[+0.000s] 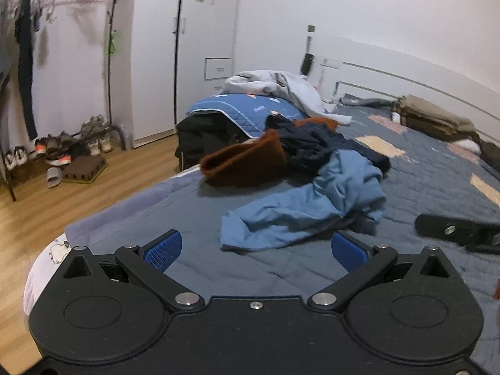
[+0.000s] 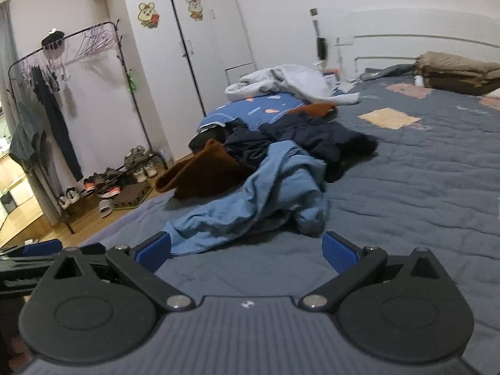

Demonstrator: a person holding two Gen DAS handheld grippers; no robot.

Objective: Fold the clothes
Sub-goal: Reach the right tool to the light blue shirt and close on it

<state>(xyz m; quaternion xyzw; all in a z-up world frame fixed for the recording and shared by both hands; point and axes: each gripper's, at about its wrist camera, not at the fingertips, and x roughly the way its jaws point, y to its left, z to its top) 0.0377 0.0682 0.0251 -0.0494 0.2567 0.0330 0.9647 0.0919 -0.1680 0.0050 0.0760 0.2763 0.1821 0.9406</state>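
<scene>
Clothes lie heaped on my grey-blue quilt [image 1: 437, 168], and nearest is a crumpled light blue garment [image 1: 300, 206] just ahead of both tongs. My left gripper [image 1: 254, 247] has its blue pads spread wide with nothing between them, the garment's near hem just beyond its fingertips. My right gripper [image 2: 247, 250] is equally spread and empty, its left pad [image 2: 154, 250] touching or just short of that hem. The garment's long axis runs from near left up to far right, bunching toward a dark navy garment [image 1: 325, 147] and a brown knit [image 1: 247, 162].
</scene>
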